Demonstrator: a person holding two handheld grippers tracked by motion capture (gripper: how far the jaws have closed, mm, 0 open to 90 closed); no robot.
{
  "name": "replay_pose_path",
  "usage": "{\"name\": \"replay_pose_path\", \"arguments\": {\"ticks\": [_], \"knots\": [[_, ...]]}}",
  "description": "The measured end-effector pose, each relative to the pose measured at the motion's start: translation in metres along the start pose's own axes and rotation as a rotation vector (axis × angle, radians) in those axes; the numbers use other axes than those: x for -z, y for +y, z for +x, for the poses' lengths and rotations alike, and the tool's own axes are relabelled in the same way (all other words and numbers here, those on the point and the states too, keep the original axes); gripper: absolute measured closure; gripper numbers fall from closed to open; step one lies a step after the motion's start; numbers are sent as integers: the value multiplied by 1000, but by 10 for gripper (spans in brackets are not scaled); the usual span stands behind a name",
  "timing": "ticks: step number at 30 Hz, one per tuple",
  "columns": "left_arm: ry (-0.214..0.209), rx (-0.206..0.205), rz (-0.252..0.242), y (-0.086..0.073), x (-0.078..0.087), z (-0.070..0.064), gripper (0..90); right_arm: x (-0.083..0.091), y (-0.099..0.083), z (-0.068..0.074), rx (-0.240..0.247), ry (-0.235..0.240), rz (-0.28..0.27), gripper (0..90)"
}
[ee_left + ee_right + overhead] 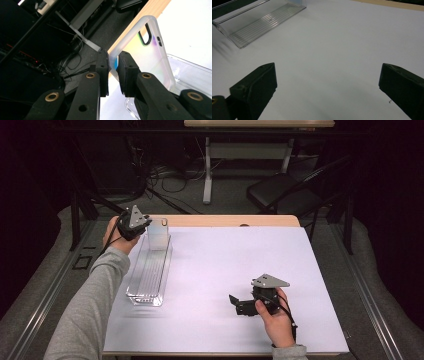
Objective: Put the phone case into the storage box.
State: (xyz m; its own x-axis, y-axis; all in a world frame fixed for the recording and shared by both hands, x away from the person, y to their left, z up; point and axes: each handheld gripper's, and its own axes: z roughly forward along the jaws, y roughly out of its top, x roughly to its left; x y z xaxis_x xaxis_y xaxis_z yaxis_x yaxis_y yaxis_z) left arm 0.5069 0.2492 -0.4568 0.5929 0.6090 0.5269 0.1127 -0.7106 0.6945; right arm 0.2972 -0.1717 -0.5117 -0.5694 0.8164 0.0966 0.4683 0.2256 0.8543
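A clear, frosted phone case (158, 234) (146, 53) stands upright in the far end of a clear ribbed plastic tray (148, 271) (190, 72) (259, 21) on the left of the white table. My left gripper (144, 226) (113, 72) is at the case's left edge, its jaws shut on that rim. My right gripper (235, 303) (325, 82) rests low over bare table at the front right, jaws wide open with nothing between them.
The white table top (230, 270) has a wooden strip (225, 221) along its far edge. Beyond it are a black folding chair (285, 192), a desk frame and floor cables. The tray lies lengthwise near the table's left edge.
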Motion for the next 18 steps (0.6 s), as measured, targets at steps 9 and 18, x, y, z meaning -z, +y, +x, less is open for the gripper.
{"name": "replay_pose_path", "arguments": {"ticks": [9,18], "knots": [[0,6,-17,-7,1,1,798,-1,-1,1,2,4,6,17],[8,-8,-12,-10,0,2,796,-2,-1,2,3,4,12,19]]}}
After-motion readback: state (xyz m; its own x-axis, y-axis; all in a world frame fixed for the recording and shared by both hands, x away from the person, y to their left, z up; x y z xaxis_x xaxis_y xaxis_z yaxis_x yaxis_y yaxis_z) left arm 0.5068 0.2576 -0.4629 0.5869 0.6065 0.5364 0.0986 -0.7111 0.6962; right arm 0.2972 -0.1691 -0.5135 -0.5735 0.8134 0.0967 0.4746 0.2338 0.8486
